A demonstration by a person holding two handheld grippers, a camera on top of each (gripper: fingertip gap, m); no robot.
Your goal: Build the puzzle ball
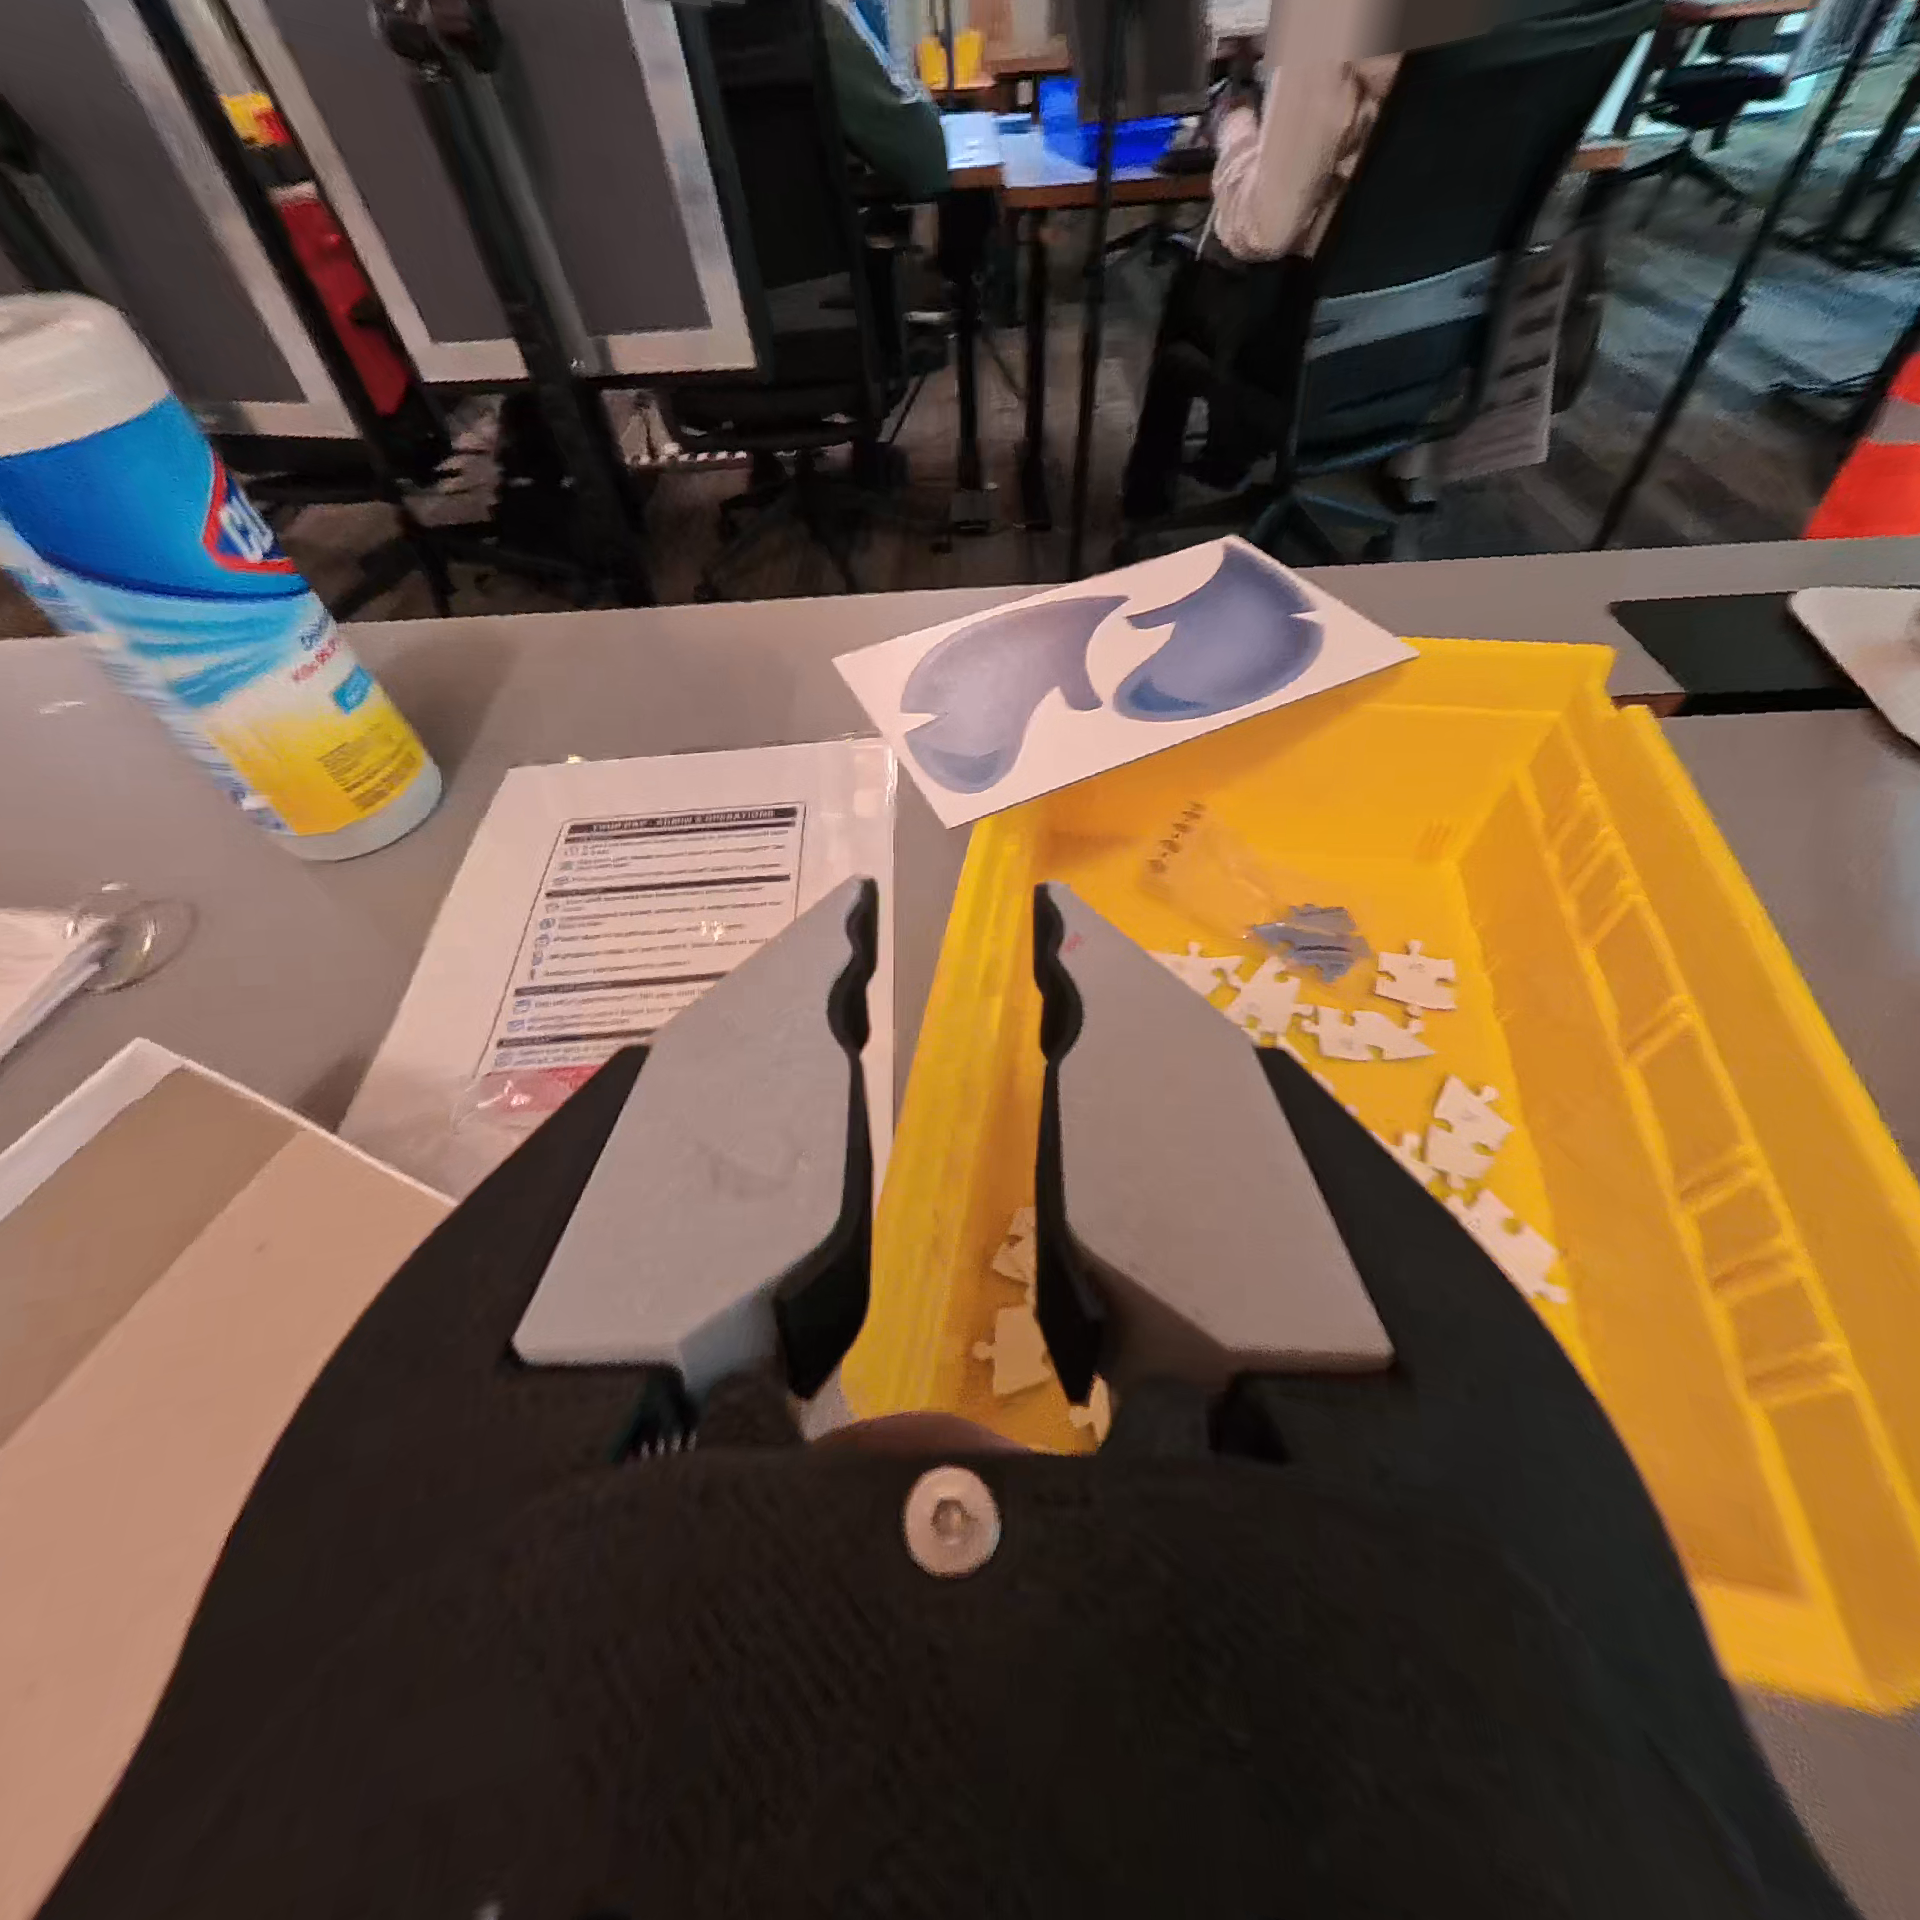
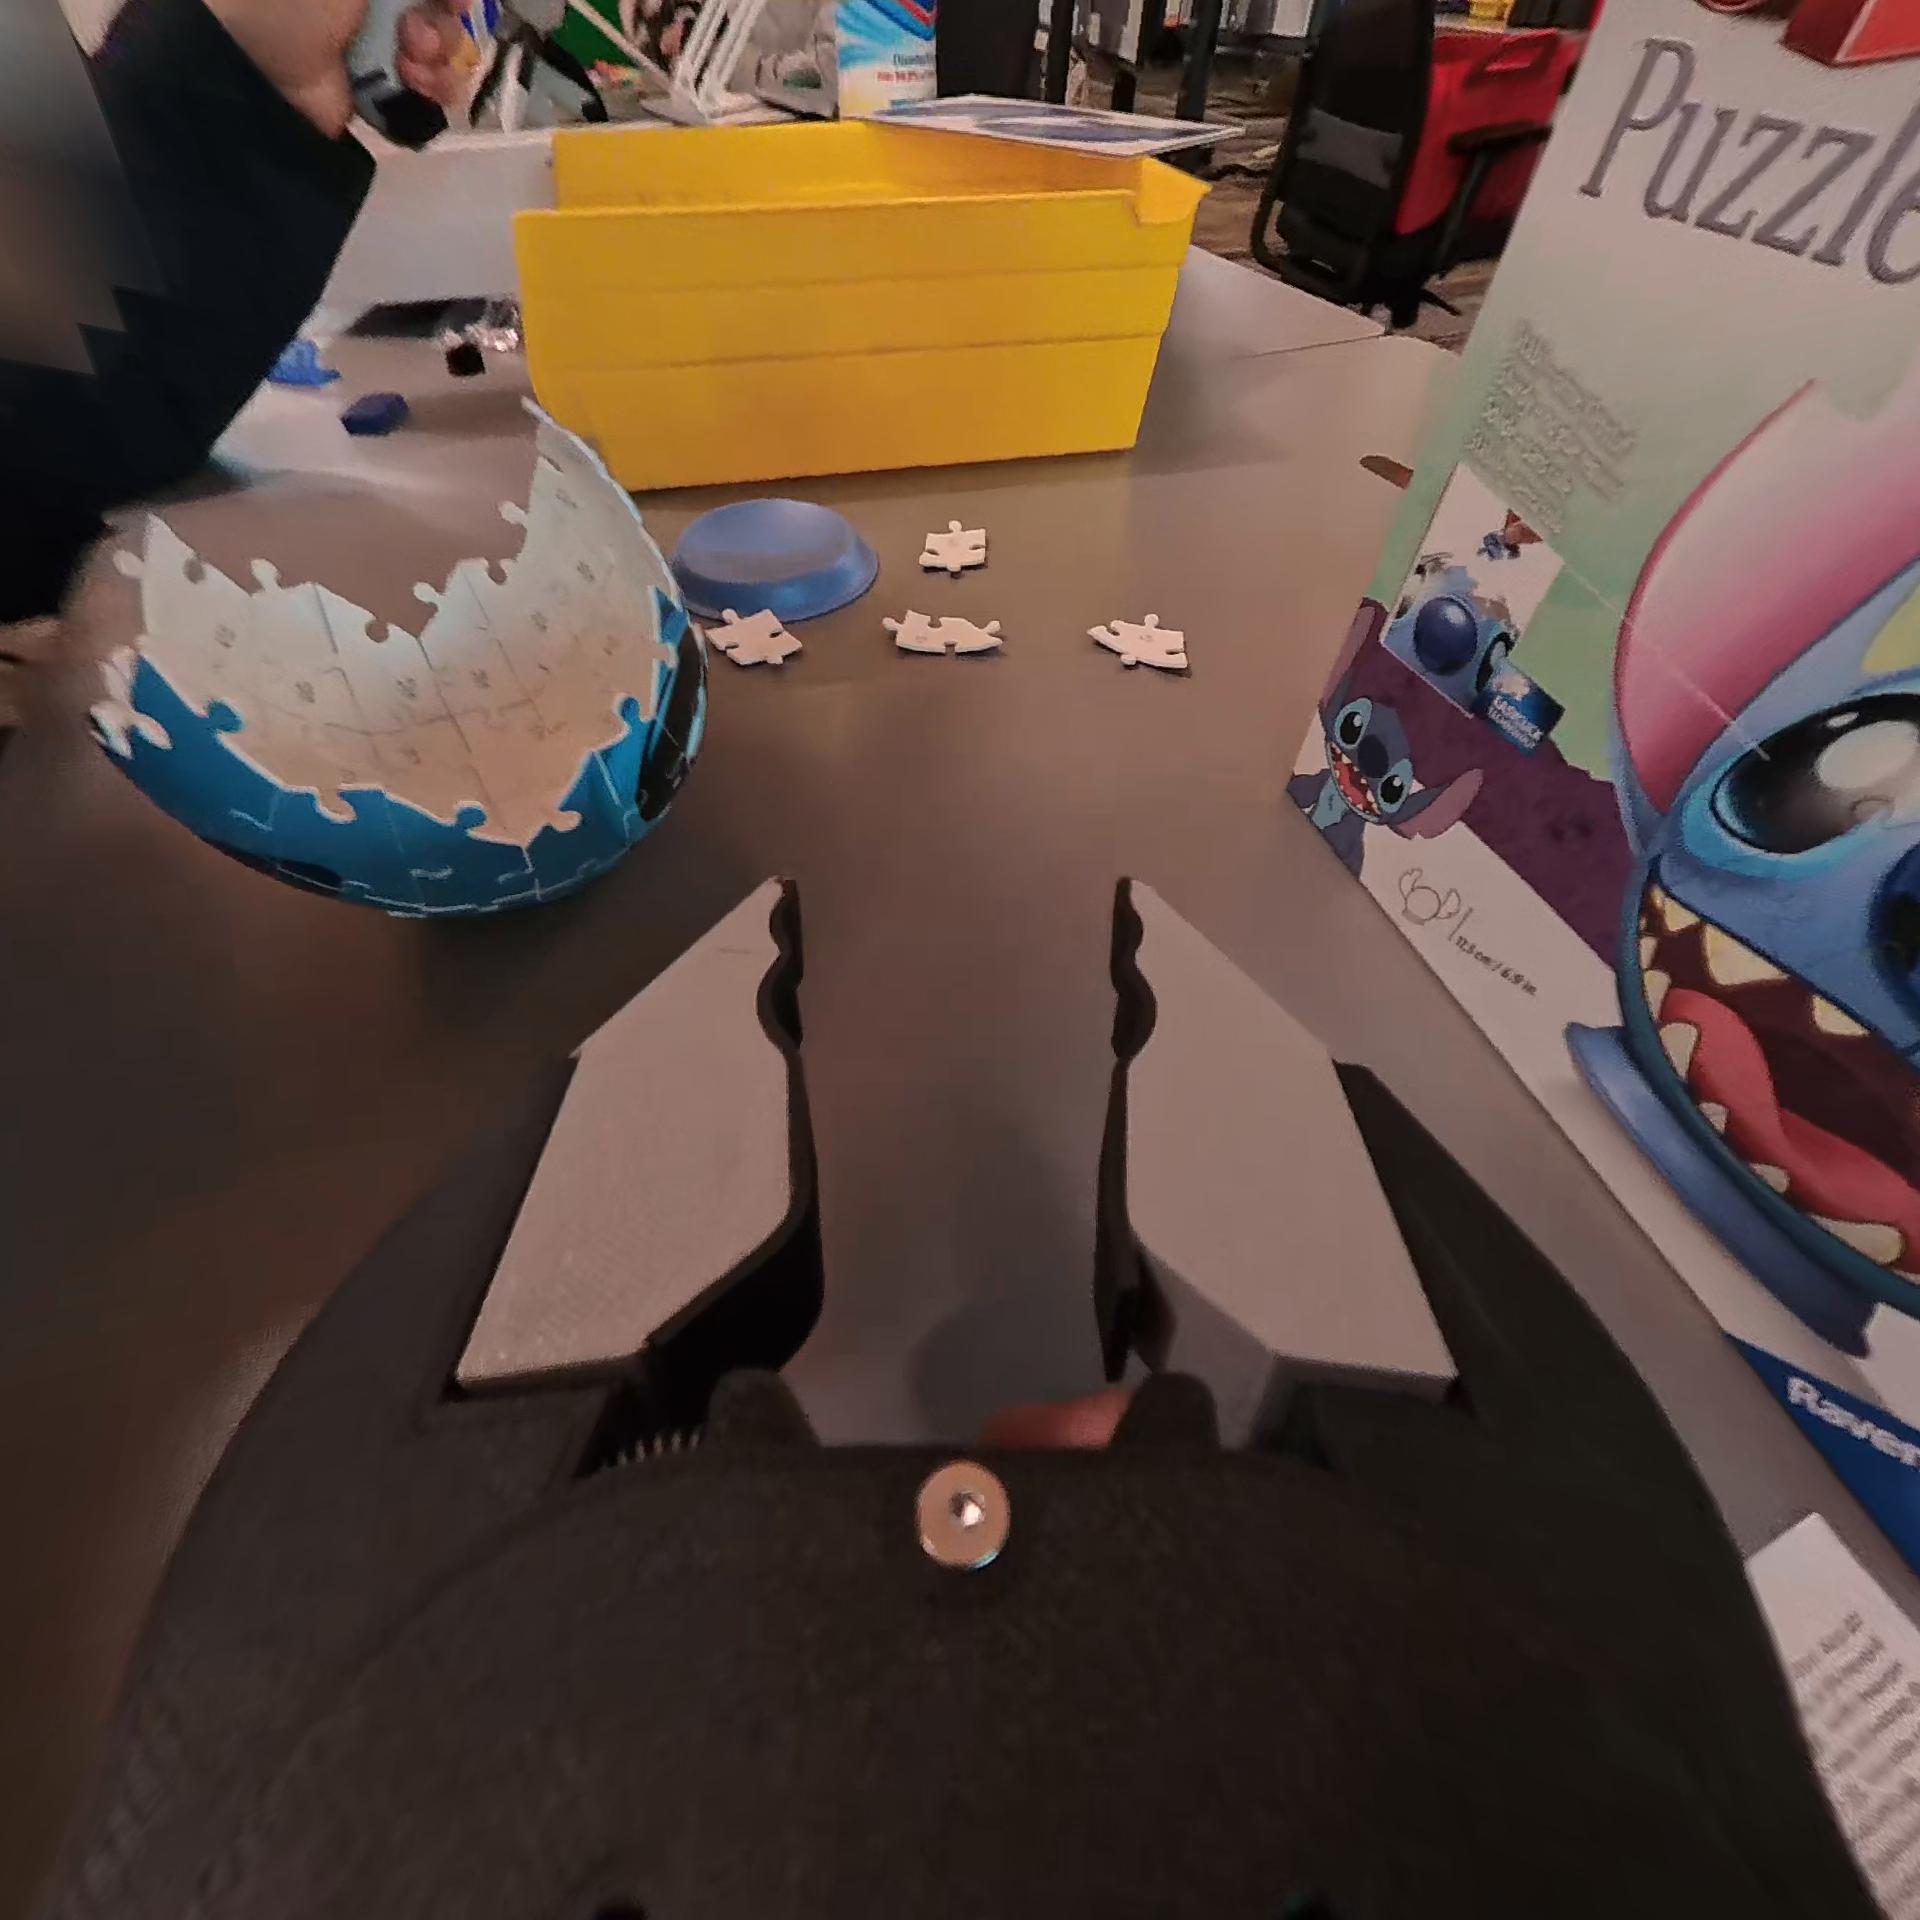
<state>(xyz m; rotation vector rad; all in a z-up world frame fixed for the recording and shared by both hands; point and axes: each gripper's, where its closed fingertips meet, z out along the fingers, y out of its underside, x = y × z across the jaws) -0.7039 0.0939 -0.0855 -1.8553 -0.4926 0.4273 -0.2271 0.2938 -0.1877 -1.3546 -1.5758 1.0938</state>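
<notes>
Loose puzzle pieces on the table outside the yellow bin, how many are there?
4: one touching the blue dish, one right of it, two nearer. More may be hidden.

Blue-white-yellow cylindrical wipes canister upright on grey surface, far left. White laminated instruction sheet flat near it. Clear glass base at left edge, beside white paper stack. Beige board near left. Black flat mat far right. Dark office chairs, orange cone behind surface.

Parted left gripper above yellow bin
</notes>
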